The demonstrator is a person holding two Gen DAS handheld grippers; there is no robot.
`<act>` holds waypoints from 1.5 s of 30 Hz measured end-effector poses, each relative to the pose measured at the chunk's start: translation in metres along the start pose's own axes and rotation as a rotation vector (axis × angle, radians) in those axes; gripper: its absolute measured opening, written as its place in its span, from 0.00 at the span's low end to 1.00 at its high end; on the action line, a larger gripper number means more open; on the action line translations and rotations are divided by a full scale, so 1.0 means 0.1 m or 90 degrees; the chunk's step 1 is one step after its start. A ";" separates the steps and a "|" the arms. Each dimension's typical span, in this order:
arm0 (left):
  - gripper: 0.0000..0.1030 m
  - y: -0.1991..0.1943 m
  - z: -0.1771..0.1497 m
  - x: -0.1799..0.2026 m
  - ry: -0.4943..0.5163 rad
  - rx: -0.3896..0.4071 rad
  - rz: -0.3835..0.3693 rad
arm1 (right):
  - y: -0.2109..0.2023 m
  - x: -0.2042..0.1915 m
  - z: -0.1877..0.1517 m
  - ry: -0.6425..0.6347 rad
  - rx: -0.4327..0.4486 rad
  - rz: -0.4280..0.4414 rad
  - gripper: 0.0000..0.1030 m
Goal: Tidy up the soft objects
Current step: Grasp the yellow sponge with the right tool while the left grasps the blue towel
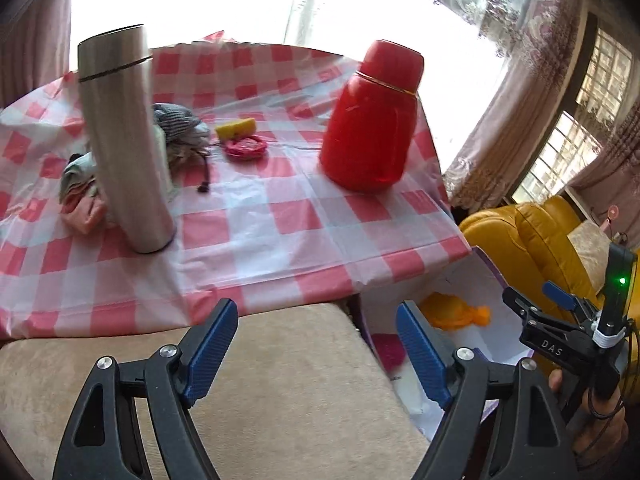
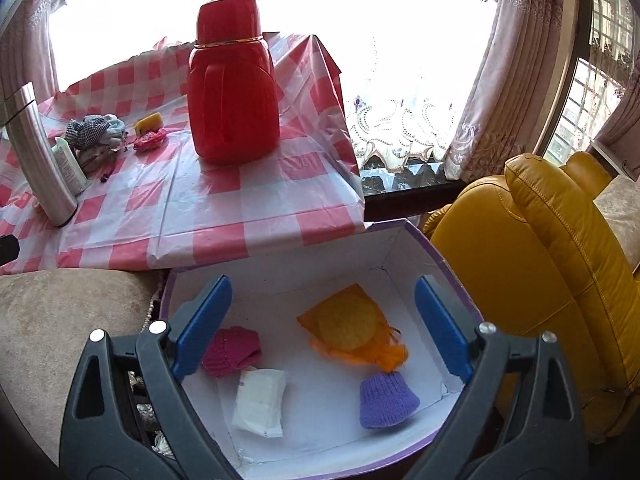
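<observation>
A white box with a purple rim (image 2: 404,240) sits below the table edge. In it lie an orange mesh pouch (image 2: 352,328), a purple knitted piece (image 2: 386,402), a pink knitted piece (image 2: 232,350) and a white packet (image 2: 260,402). My right gripper (image 2: 322,324) is open and empty above the box. My left gripper (image 1: 318,348) is open and empty over a beige cushion (image 1: 280,380). On the table lie a checked cloth bundle (image 1: 176,120), a yellow sponge (image 1: 236,127), a pink knitted disc (image 1: 245,146) and a pink-and-green cloth (image 1: 80,196).
A steel flask (image 1: 124,140) and a red thermos (image 1: 372,120) stand on the pink checked tablecloth (image 1: 260,220). A white tube (image 2: 70,162) leans behind the flask. A yellow leather armchair (image 2: 540,272) is to the right of the box. Curtained windows lie behind.
</observation>
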State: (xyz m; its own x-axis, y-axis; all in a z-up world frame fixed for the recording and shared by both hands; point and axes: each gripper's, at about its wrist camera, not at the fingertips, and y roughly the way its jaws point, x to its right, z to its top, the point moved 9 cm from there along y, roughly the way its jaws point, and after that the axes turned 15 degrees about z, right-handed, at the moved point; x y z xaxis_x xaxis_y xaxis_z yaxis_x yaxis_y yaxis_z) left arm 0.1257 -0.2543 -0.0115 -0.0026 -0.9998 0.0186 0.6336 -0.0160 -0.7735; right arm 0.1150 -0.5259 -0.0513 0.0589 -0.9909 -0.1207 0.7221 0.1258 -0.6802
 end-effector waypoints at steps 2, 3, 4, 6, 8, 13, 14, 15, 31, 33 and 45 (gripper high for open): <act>0.80 -0.02 -0.01 -0.26 -0.027 0.006 0.017 | -0.01 -0.09 0.02 -0.014 0.014 0.003 0.91; 0.80 -0.04 -0.01 -0.39 -0.039 0.012 0.028 | -0.01 -0.14 0.03 -0.019 0.014 0.008 0.91; 0.80 -0.06 -0.01 -0.51 -0.046 0.019 0.039 | 0.00 -0.19 0.03 -0.022 0.010 0.020 0.91; 0.80 -0.10 0.00 -0.74 -0.058 0.029 0.060 | 0.02 -0.26 0.03 -0.020 0.004 0.042 0.91; 0.80 -0.11 -0.03 -0.98 -0.071 0.024 0.077 | 0.03 -0.33 0.02 -0.015 -0.003 0.060 0.91; 0.80 -0.08 -0.13 -1.56 -0.135 0.005 0.098 | 0.04 -0.54 0.02 -0.035 -0.006 0.090 0.91; 0.80 -0.08 -0.15 -1.66 -0.147 0.004 0.103 | 0.06 -0.58 0.01 -0.042 -0.012 0.090 0.91; 0.80 -0.08 -0.17 -1.74 -0.154 0.005 0.111 | 0.08 -0.62 0.01 -0.047 -0.017 0.090 0.91; 0.74 0.13 -0.12 -2.33 -0.219 -0.019 0.110 | 0.51 -1.24 0.20 -0.092 -0.054 0.132 0.91; 0.74 0.16 -0.03 -2.36 -0.218 -0.013 0.113 | 0.57 -1.31 0.26 -0.097 -0.054 0.136 0.91; 0.73 0.48 0.57 -2.70 -0.243 0.008 0.129 | 1.04 -1.76 0.80 -0.143 -0.044 0.156 0.91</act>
State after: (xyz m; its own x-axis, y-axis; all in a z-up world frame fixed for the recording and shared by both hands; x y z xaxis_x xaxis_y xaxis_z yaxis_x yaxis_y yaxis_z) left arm 0.2008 0.0156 -0.0173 0.4071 -0.9077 0.1017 0.6013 0.1826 -0.7779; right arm 0.2345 -0.3420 -0.0430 0.3810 -0.9156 -0.1286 0.6198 0.3561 -0.6993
